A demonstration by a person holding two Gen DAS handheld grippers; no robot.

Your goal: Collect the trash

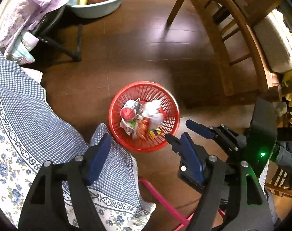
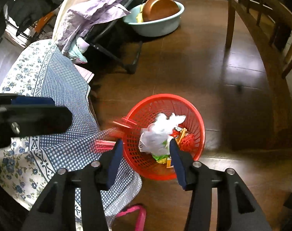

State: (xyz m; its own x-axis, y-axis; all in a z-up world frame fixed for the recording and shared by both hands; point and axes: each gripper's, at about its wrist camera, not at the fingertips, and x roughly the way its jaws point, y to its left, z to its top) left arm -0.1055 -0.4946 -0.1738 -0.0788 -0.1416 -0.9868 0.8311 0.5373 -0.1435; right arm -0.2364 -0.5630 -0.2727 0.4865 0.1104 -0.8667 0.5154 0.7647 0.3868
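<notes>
Trash (image 2: 157, 136) lies heaped in a round red basket (image 1: 126, 144) that stands upright on the dark, glossy wood-plank floor (image 1: 138, 44), its open mouth facing up. The basket's wall is a plastic lattice of small slots, and it sits just beside the hanging edge of a blue-and-white checked cloth (image 1: 24, 104) with a flowered border.

The largest thing in view is that cloth, draped in soft folds. Behind it a pale lilac crumpled fabric (image 2: 92, 9) hangs over a dark frame. Farther off stands a pale blue round basin (image 2: 161, 27) holding a copper-coloured pan (image 2: 159, 7), and a wooden chair (image 1: 219, 30) with slatted rungs stands apart.

In the heap, a crinkled white plastic bag (image 2: 155, 138) lies on top, blurred at its upper end. The left wrist view alone shows a red ball-like wrapper (image 1: 128, 113) and a yellow-and-purple packet (image 1: 155, 132); the right wrist view alone shows blurred red streaks at the basket's near rim.

The left gripper (image 1: 142, 140) is spread wide above the basket, nothing between its blue pads. The right gripper (image 2: 146, 144) stands parted, also empty, framing the bag below.
</notes>
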